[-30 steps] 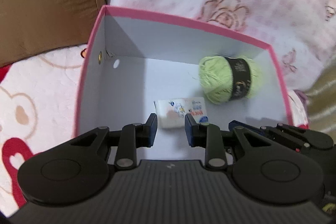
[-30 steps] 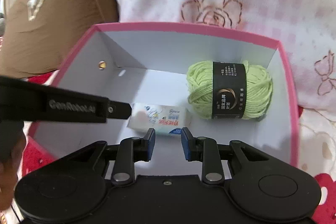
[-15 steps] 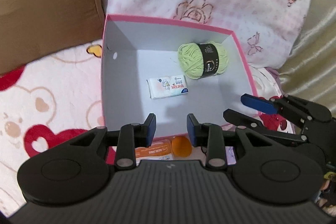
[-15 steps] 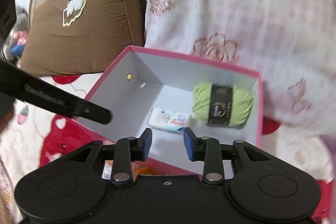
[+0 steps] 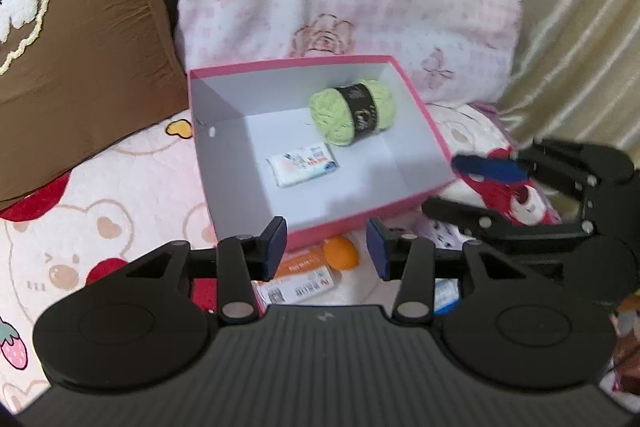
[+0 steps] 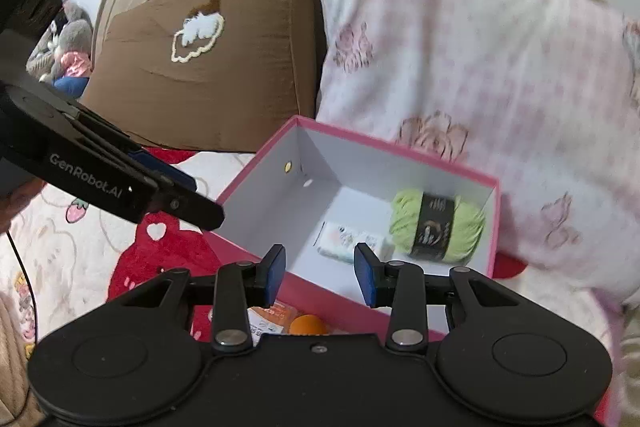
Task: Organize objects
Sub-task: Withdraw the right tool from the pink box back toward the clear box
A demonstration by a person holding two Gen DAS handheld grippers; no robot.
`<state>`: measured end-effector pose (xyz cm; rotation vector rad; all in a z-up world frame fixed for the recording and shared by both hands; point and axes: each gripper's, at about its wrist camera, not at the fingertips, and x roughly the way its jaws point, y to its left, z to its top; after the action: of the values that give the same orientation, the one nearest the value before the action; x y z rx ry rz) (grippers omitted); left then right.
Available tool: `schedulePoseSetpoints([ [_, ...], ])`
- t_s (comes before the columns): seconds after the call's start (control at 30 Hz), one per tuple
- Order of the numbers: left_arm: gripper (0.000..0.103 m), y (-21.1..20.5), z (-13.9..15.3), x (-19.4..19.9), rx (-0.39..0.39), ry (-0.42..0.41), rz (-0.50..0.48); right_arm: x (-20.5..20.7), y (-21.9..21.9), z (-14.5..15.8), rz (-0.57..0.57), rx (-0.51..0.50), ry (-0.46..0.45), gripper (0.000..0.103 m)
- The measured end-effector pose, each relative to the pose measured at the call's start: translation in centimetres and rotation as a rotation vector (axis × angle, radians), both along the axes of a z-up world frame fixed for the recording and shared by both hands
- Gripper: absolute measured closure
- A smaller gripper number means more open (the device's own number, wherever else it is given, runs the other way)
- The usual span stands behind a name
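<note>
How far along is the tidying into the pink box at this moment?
Done: the green yarn ball and a small white packet lie inside the pink box. In hand: nothing; the left gripper and right gripper are empty, jaws opening. Left: an orange ball and orange packets outside the box.

Both wrist views looked steeply down from near above bed, sharing pink box (image 5: 420, 115) (image 6: 494, 223) (right view from farther right).
</note>
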<state>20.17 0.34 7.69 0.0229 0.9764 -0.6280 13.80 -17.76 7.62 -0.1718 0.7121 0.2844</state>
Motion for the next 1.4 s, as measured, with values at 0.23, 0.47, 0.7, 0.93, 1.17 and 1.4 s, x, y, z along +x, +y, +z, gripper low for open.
schedulePoseSetpoints([
  [0.23, 0.047, 2.2, 1.4, -2.7, -0.037, -0.025, -0.010, -1.7, 1.3, 2.3, 0.011, -0.092, -0.016, 0.043],
  [0.47, 0.039, 3.9, 1.3, -4.4, -0.102, 0.021, 0.003, -3.9, 2.5, 2.4, 0.025, -0.079, -0.018, 0.019],
  [0.7, 0.029, 4.6, 0.4, -5.3, -0.131, 0.034, 0.011, -5.1, 3.1, 1.0, 0.004, -0.066, 0.035, 0.011],
  [0.93, 0.013, 5.5, -0.6, -6.4, -0.132, 0.045, 0.037, -7.2, 2.1, 1.4, 0.039, 0.060, 0.075, 0.011],
  [1.17, 0.001, 5.6, -1.4, -7.3, -0.107, 0.034, 0.052, -7.0, 0.5, 1.0, 0.003, 0.177, 0.160, 0.011],
  [1.4, 0.000, 5.4, -3.3, -6.9, -0.039, 0.046, 0.111, -5.9, 1.1, -1.3, -0.028, 0.126, 0.317, 0.010],
])
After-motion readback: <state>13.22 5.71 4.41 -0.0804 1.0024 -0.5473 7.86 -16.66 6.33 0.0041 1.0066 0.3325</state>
